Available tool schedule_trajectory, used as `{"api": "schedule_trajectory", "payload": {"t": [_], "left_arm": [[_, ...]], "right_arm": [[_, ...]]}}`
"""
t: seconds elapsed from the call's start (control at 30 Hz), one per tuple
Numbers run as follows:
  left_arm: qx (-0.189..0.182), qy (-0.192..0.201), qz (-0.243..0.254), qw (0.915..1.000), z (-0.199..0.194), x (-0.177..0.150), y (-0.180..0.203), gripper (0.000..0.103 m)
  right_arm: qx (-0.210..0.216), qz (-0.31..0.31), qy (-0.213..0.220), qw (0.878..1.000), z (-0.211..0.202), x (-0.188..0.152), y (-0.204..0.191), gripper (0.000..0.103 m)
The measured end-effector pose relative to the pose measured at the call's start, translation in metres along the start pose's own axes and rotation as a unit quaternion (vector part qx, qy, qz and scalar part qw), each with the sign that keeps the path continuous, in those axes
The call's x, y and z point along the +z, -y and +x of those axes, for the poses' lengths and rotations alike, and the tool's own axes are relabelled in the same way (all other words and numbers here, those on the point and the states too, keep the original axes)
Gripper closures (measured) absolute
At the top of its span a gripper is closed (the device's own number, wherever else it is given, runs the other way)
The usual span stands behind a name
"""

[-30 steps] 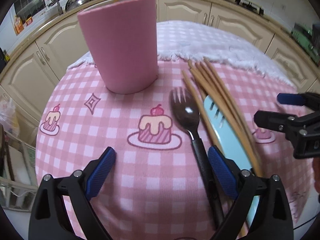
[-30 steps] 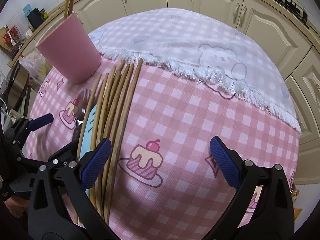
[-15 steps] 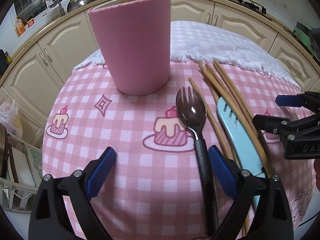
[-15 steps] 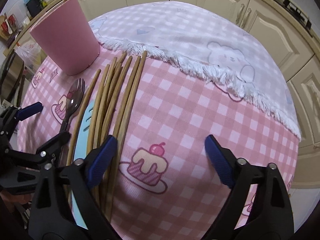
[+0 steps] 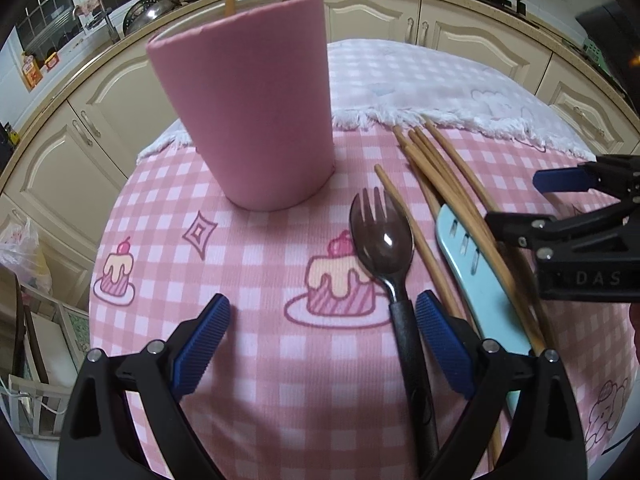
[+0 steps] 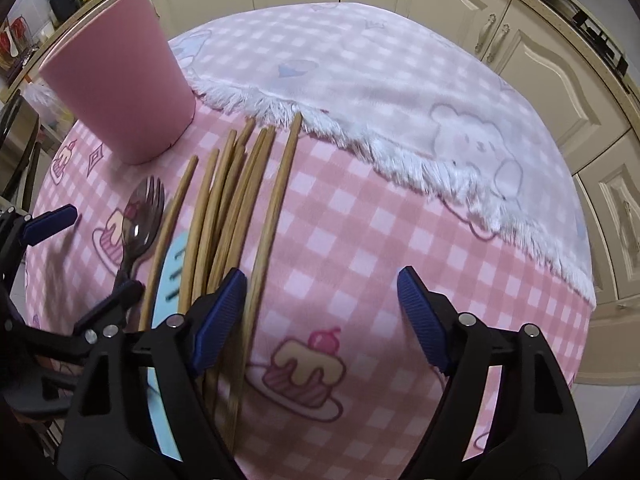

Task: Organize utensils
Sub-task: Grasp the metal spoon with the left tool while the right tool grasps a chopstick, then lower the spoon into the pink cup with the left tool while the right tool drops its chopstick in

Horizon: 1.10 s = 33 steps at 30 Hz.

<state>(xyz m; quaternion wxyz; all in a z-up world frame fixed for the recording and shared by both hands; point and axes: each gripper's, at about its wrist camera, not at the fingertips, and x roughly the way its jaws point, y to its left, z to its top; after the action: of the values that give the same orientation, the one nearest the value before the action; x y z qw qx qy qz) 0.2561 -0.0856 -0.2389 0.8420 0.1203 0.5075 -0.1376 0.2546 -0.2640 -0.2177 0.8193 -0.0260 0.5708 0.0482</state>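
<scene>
Pink cup (image 5: 256,120): holding two chopsticks. Remaining chopsticks (image 6: 240,200), spork (image 5: 384,240), blue utensil (image 5: 472,276): lying loose. Right gripper (image 6: 320,312): closing, grasping nothing yet. Left gripper (image 5: 320,344): hanging released.

Wood chopsticks (image 6: 224,216) matt; spork (image 5: 382,240) glossy; cloth (image 5: 256,360) ribbed.
</scene>
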Motion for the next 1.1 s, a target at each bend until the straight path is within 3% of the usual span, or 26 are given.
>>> {"api": "schedule_trajectory", "payload": {"t": [0.07, 0.13, 0.17, 0.2, 0.23, 0.27, 0.3, 0.53, 0.67, 0.97, 1.1], "left_arm": [[-0.014, -0.008, -0.001, 0.9999, 0.003, 0.003, -0.001, 0.016], [-0.027, -0.013, 0.003, 0.9995, 0.003, 0.007, -0.002, 0.025], [-0.032, -0.013, 0.008, 0.9994, 0.001, 0.009, -0.001, 0.039], [-0.036, -0.012, 0.012, 0.9992, -0.001, 0.01, 0.0, 0.059], [-0.04, -0.014, 0.015, 0.999, -0.003, 0.012, 0.0, 0.071], [-0.044, -0.017, 0.016, 0.9987, -0.004, 0.013, 0.0, 0.086], [-0.049, -0.019, 0.014, 0.9985, -0.005, 0.014, 0.0, 0.092], [-0.069, 0.01, -0.016, 0.9975, -0.024, 0.0, -0.017, 0.093], [-0.078, 0.056, -0.03, 0.9949, -0.046, -0.009, -0.023, 0.093], [-0.087, 0.164, -0.056, 0.981, -0.095, 0.0, -0.032, 0.093], [-0.086, 0.199, -0.064, 0.9742, -0.113, 0.005, -0.036, 0.092]], "right_arm": [[0.001, 0.002, -0.002, 1.0, 0.001, 0.006, -0.001, 0.038], [0.005, -0.003, -0.001, 1.0, 0.0, 0.012, -0.003, 0.058], [0.008, -0.005, -0.001, 1.0, -0.001, 0.013, -0.005, 0.066], [0.014, -0.007, -0.002, 1.0, -0.002, 0.014, -0.006, 0.081], [0.025, -0.007, -0.002, 1.0, -0.002, 0.013, -0.007, 0.093], [0.031, -0.006, -0.001, 0.999, -0.003, 0.012, -0.006, 0.095], [0.041, -0.002, 0.003, 0.999, -0.004, 0.01, -0.004, 0.096], [0.111, 0.051, 0.053, 0.991, -0.026, -0.008, 0.025, 0.096], [0.149, 0.074, 0.105, 0.98, -0.051, -0.016, 0.037, 0.096], [0.17, 0.081, 0.225, 0.956, -0.111, -0.021, 0.043, 0.097], [0.175, 0.076, 0.256, 0.948, -0.131, -0.018, 0.039, 0.097]]}}
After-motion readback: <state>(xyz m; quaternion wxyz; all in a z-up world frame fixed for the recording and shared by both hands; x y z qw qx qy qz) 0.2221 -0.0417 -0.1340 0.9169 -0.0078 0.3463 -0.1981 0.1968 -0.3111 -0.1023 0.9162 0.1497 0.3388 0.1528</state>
